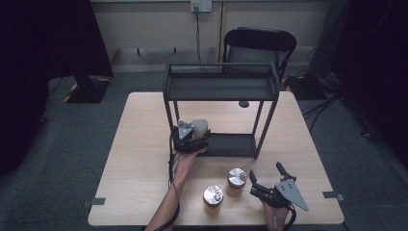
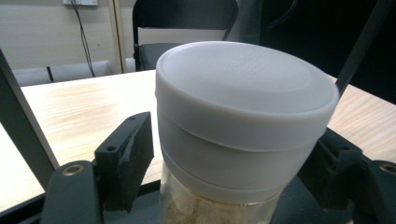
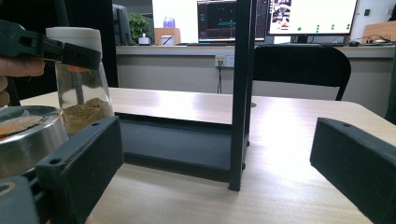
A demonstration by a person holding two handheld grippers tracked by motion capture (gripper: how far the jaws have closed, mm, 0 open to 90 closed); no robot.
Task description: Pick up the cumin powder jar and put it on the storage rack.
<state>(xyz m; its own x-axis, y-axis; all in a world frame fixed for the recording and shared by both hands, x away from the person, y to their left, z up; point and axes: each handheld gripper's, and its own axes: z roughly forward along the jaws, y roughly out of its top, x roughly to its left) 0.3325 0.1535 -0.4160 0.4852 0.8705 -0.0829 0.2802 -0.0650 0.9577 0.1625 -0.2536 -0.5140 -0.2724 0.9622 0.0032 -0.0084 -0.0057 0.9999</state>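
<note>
At rack lower shelf: left gripper clamping white-lid jar, right gripper spread empty, two metal-lid jars likely left.

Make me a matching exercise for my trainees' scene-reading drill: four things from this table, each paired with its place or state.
Things:
1. white-lidded jar
2. left gripper
3. right gripper
4. two metal-lidded jars

Places or states:
A. open, holding nothing
B. standing on the table in front of the rack
C. at the rack's lower shelf, gripped below its lid
D. shut on a jar

Pairs: 1-C, 2-D, 3-A, 4-B
</note>
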